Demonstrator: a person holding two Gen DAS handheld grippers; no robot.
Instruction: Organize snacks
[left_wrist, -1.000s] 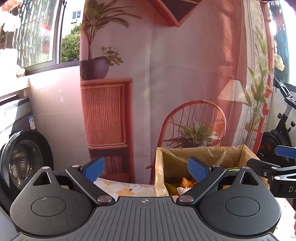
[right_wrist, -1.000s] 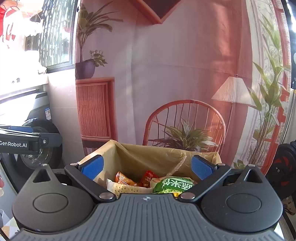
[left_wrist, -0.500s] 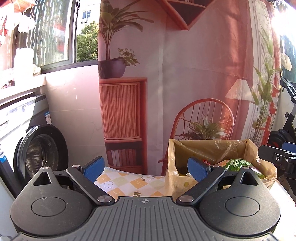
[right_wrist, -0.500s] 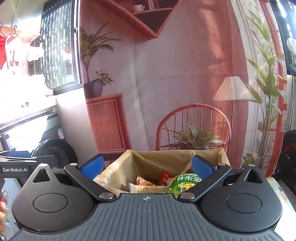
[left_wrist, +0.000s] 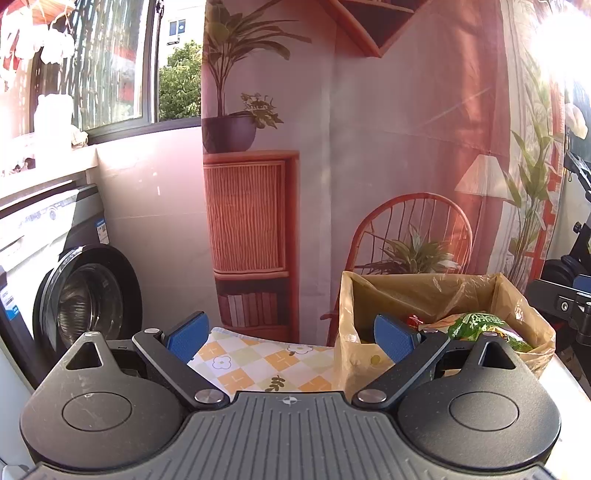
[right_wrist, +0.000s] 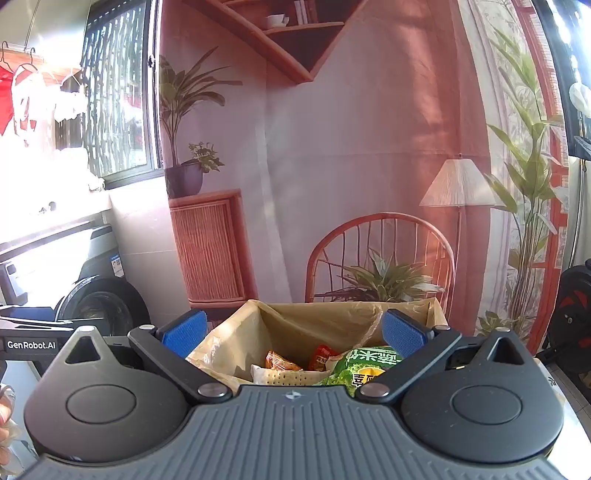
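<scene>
Grippers — left (left_wrist: 288, 334) and right (right_wrist: 295, 332) — pulled back from the bag (right_wrist: 295, 325), fingers apart and empty, snacks (right_wrist: 369, 363) already inside.

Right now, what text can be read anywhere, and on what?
"GenRobot.AI": on the left gripper, seen from the right wrist.
Green snack bag: large Chinese characters, partly hidden, not readable.
Washer stickers: too small to read.

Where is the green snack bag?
The green snack bag lies inside the box lined with a yellowish plastic bag, on its right side, beside the orange packet and red packet. In the left wrist view it sits low on the right.
</scene>
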